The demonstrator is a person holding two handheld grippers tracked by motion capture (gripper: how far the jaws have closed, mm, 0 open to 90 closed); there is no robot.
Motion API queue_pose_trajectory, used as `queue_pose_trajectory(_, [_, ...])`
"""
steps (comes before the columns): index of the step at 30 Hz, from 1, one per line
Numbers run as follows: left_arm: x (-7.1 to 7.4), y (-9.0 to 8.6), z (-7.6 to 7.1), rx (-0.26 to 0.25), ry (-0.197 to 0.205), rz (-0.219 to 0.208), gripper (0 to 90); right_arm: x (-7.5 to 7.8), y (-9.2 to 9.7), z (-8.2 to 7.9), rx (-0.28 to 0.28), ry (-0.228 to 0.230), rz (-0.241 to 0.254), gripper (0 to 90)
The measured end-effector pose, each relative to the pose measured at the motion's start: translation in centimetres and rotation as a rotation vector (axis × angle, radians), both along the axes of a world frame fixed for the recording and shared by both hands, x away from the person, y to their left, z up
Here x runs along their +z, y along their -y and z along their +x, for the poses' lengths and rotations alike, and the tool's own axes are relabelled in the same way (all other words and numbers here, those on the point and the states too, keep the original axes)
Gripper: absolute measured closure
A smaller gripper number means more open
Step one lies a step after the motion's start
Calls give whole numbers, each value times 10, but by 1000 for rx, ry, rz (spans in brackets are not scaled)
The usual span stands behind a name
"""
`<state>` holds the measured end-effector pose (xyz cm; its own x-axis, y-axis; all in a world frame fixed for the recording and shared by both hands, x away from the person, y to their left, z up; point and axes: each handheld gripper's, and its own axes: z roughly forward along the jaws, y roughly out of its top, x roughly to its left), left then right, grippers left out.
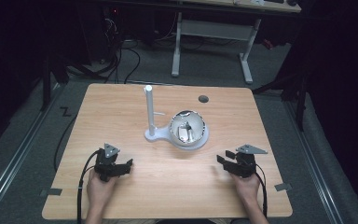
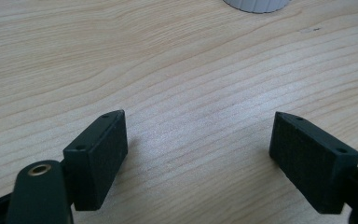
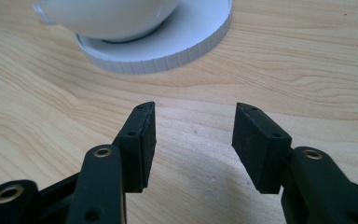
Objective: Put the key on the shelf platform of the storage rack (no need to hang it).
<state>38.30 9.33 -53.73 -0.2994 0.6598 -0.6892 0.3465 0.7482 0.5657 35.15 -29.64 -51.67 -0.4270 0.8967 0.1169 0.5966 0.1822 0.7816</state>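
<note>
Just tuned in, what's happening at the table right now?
A person holds a gripper in each hand over the near part of the wooden table. The left gripper and the right gripper both have their jaws open with nothing between them. Ahead of them, apart from both, a shiny bowl sits on the round white base of a stand with an upright white post. Something pale lies in the bowl; I cannot tell what.

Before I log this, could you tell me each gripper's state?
Left gripper: open, holding nothing.
Right gripper: open, holding nothing.
</note>
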Motion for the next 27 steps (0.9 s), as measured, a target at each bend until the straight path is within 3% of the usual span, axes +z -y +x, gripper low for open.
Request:
queue_pose_trajectory(2, [0, 0, 0, -1, 1, 1, 195, -4, -8, 0, -3, 18, -86, 500])
queue_pose_trajectory(4, [0, 0, 0, 1, 0, 0, 195, -7, -11, 2, 1, 15, -107, 500])
queue_pose_trajectory(11, [0, 0, 0, 1, 0, 0, 195, -12, -11, 6, -14, 2, -109, 497])
queue_pose_trajectory(19, [0, 0, 0, 1, -1, -2, 195, -15, -14, 11, -31, -20, -166, 433])
queue_pose_trajectory(27, [0, 0, -1, -1, -1, -3, 193, -15, -14, 11, -50, -26, -165, 401])
